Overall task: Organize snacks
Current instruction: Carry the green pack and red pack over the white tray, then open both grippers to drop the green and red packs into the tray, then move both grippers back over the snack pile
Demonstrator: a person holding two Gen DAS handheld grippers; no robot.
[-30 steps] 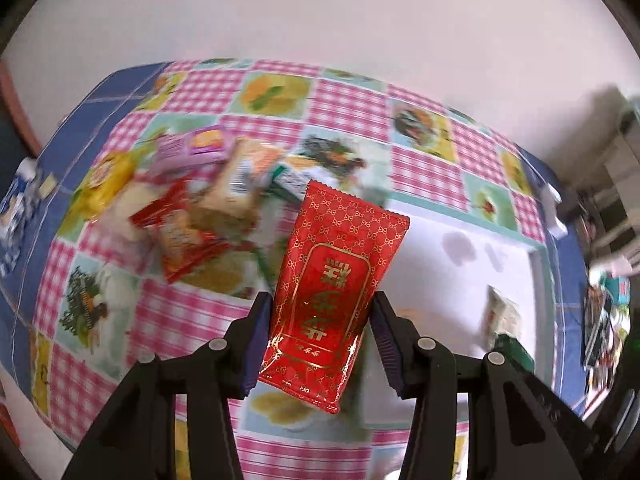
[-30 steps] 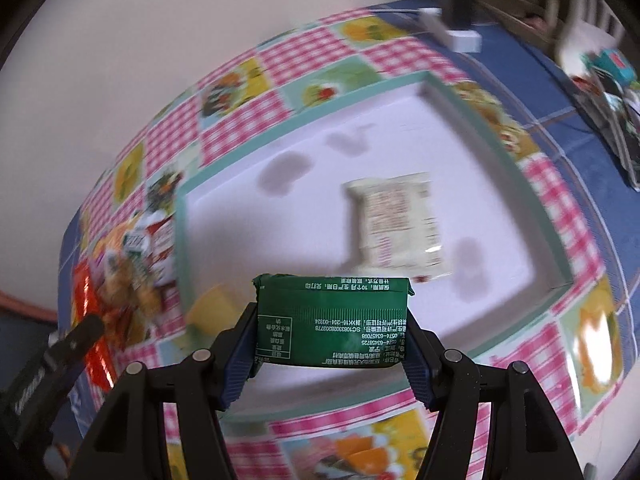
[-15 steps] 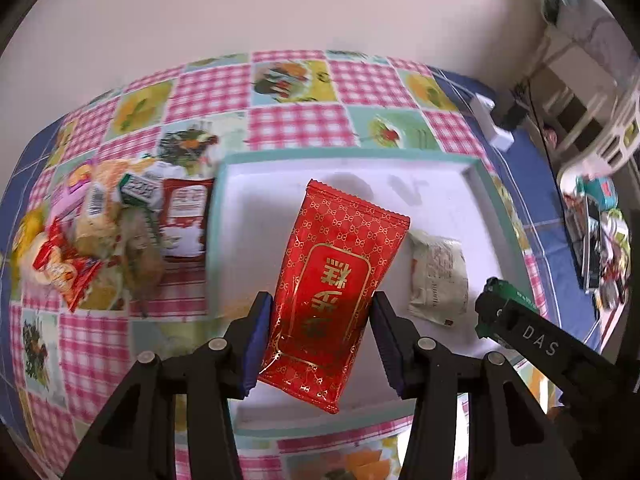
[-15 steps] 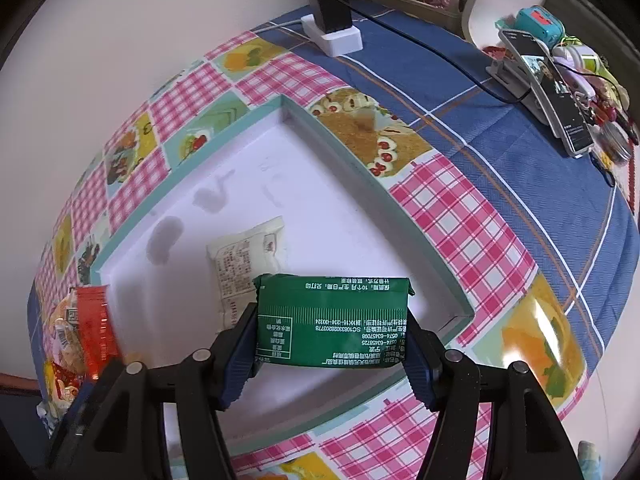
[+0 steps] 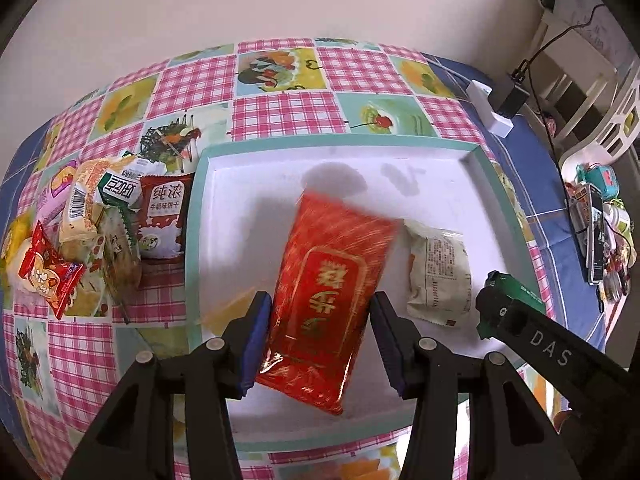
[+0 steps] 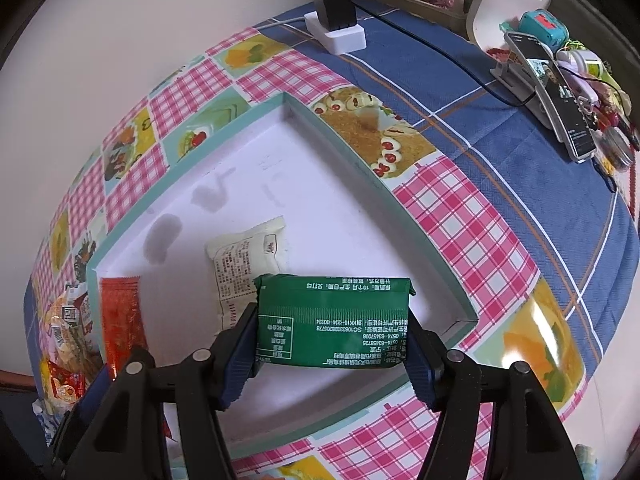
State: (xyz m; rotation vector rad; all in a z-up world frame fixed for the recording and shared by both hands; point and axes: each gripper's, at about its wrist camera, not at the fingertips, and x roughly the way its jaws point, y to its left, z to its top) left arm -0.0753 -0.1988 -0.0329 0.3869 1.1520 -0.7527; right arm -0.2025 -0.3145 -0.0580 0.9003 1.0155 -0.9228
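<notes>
- Where the checked cloth (image 5: 280, 112) covers the tabletop at nine o'clock of the left wrist view, a heap of snacks (image 5: 100, 232) lies just outside the white tray (image 5: 192, 240), with one red-and-white packet touching the tray's left rim.
- The left hand-held gripper (image 5: 320, 328) points steeply down over the tray with the red packet (image 5: 332, 280) upright between its pads. The packet is blurred, so it cannot be told whether the pads press on it.
- At three o'clock of the red packet, a cream packet (image 5: 438, 276) lies flat on the tray floor.
- The right hand-held gripper (image 6: 332, 344) is clamped on the green packet (image 6: 332, 320), held crosswise above the tray's near right part, at five o'clock of the cream packet.
- On the blue cloth beyond the tray, a white power strip (image 6: 340, 36) sits at twelve o'clock and a phone (image 6: 560, 108) at two o'clock in the right wrist view.
</notes>
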